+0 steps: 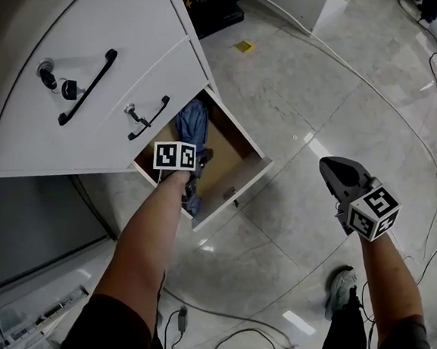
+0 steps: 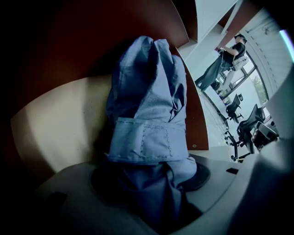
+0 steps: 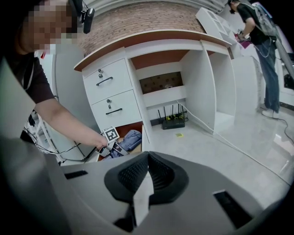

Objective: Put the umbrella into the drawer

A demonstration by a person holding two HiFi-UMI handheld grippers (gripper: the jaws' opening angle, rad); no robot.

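Umbrella (image 2: 147,92) in drawer (image 1: 234,191); only left gripper view shows jaws clamping it.

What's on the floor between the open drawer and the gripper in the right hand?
Nothing: the head view shows only bare shiny floor tiles between the drawer and the right gripper.

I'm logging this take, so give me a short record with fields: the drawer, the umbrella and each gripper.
drawer: lowest one, pulled open
umbrella: blue, folded, strap fastened, held inside the drawer
left gripper: shut on umbrella, reaching into drawer
right gripper: shut, empty, above the floor
upper drawers: both closed
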